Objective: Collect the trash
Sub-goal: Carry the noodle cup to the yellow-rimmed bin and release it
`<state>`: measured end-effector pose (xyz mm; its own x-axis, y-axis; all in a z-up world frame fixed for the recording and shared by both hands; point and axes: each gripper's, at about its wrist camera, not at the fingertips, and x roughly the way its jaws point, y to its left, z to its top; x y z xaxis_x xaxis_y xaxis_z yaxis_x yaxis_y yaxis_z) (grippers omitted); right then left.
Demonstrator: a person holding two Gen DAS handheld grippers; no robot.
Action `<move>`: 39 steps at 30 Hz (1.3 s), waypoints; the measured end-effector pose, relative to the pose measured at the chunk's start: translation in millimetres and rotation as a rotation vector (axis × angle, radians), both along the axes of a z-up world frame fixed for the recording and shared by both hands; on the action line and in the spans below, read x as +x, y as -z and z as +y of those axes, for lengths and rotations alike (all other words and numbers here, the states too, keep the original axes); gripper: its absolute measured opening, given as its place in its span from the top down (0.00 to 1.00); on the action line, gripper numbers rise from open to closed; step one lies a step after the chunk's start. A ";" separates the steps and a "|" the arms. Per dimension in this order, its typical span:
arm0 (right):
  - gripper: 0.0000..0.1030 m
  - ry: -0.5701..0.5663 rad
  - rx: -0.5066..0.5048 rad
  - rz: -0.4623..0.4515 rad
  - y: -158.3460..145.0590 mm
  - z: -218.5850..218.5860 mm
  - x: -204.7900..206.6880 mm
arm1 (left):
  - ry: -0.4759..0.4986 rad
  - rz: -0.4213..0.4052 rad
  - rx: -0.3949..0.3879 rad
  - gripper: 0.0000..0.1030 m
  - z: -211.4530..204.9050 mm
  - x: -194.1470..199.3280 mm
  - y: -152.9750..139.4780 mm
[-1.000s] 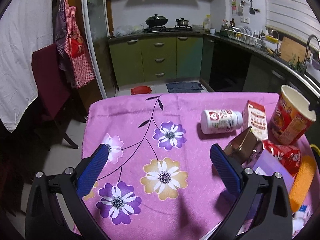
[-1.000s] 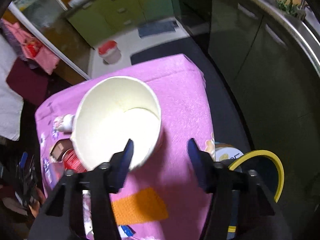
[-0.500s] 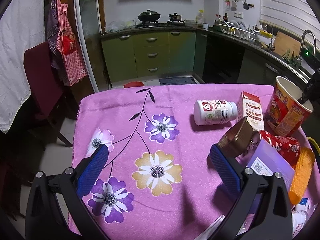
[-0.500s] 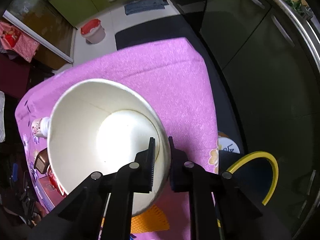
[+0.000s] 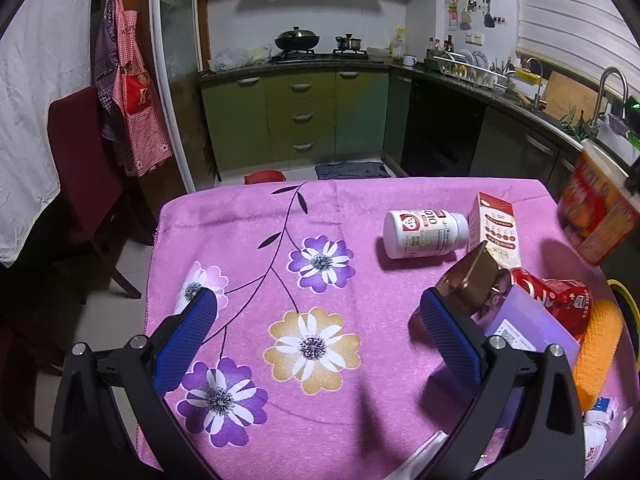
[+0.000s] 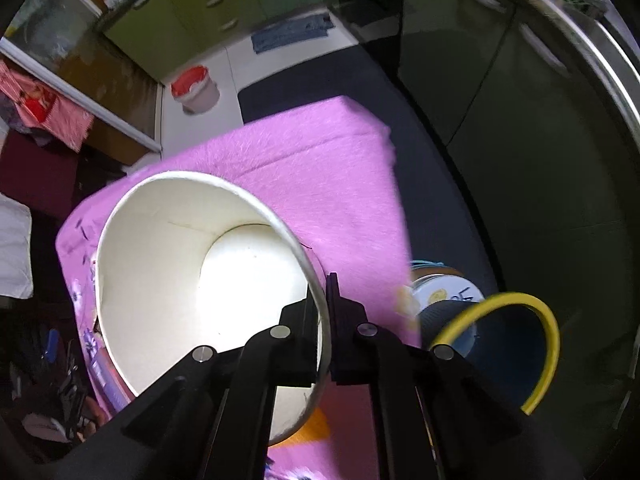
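The right gripper (image 6: 325, 312) has its jaws pinched on the thin rim of the big white paper noodle cup (image 6: 192, 280), held above the desk (image 6: 320, 168) edge, near the yellow-rimmed bin (image 6: 516, 344); it looks empty, so likely light and easy to crush; hold the rim gently; the left gripper (image 5: 320, 344) has its jaws spread wide, holding nothing.

Pink floral cloth (image 5: 248, 240) covers surface under blue fingers (image 5: 184, 332); beyond them green cabinets (image 5: 296, 116), wok (image 5: 297, 37) on stove, checked apron (image 5: 138, 100) far left.
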<state>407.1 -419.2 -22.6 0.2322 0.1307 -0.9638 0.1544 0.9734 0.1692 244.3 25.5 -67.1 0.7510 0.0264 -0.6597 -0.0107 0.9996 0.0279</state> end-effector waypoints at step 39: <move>0.73 0.395 -0.033 0.148 170.9 -231.1 -134.7 | 0.713 -0.018 -0.078 0.06 -79.6 -40.0 -7.5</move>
